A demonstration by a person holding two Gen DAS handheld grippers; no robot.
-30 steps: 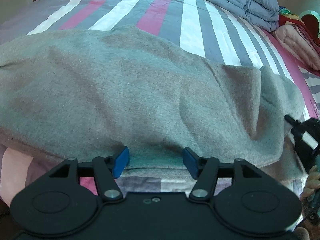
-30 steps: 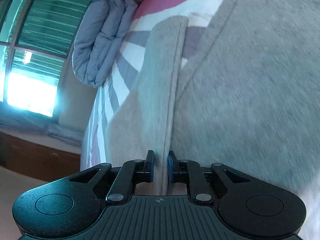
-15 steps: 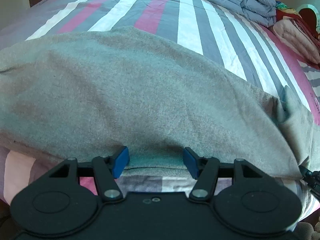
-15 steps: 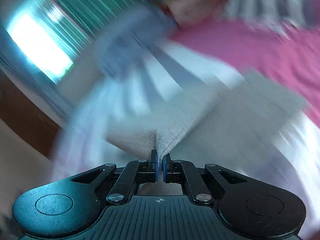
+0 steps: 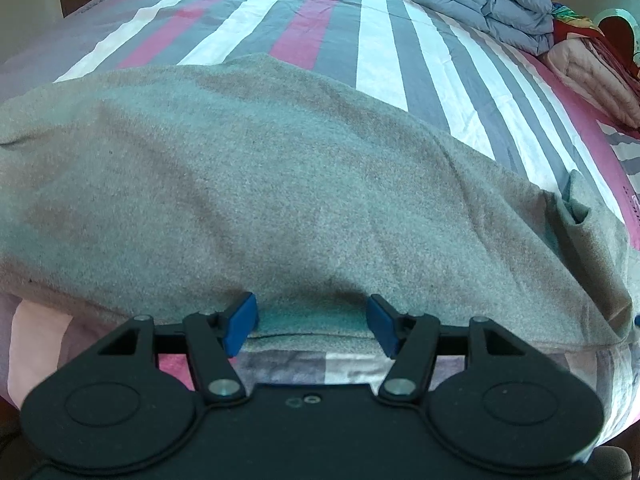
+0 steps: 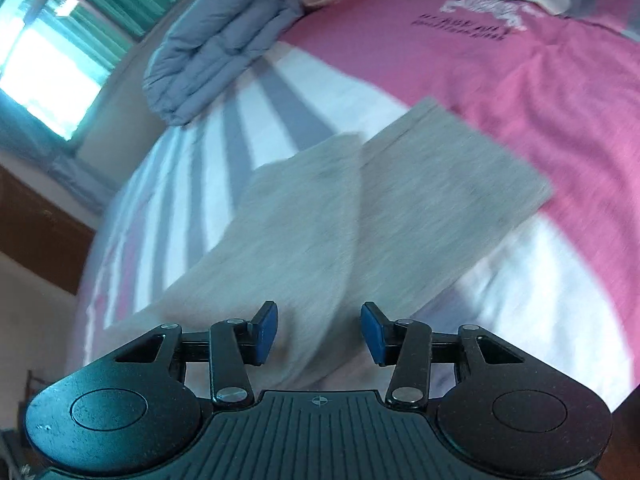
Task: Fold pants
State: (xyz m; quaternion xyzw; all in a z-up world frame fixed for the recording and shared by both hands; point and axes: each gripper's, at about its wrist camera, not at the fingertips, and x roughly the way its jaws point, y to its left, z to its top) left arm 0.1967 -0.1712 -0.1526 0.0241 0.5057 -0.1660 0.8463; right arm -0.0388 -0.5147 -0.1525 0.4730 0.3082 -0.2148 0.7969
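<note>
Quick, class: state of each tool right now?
Left tool: open, holding nothing, at the near edge of the grey pants.
Right tool: open, holding nothing, above the pants.

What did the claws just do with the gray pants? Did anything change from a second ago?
The right claw let go: it was pinched shut on the pants' edge while it carried the cloth over, and now it is open with the pants lying folded on the bed. The left claw stayed open at the pants' near edge, as before.
</note>
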